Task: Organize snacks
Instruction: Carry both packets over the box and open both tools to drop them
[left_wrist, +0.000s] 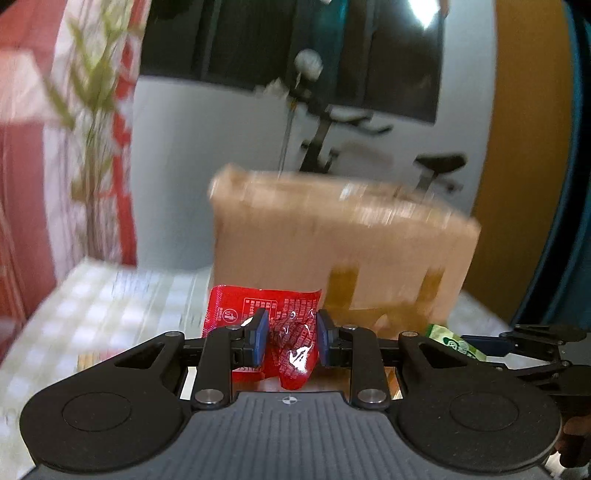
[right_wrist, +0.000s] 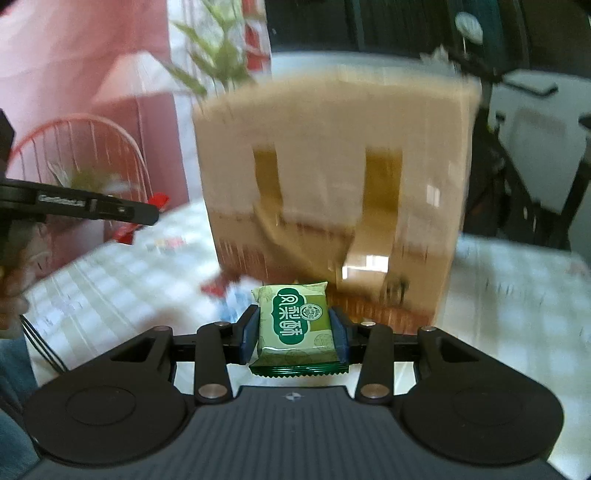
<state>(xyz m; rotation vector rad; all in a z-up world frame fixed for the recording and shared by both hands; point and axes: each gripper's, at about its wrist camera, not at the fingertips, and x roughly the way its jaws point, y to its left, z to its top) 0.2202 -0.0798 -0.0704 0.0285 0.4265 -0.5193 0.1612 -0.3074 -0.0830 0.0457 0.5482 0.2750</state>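
While pinched between jaws: red packet (left_wrist: 291, 332), green packet (right_wrist: 293, 325)

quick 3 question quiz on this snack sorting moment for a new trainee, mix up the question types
1. True or false: the left gripper is shut on a crinkled red plastic snack packet.
2. Multiple choice: what does the right gripper hold? A) a blue tin can B) a green square foil snack packet C) nothing
3. Fill in: ahead of both grippers stands a taped brown ______ box on the white checked tablecloth.

Key: 1 true; 2 B; 3 cardboard.
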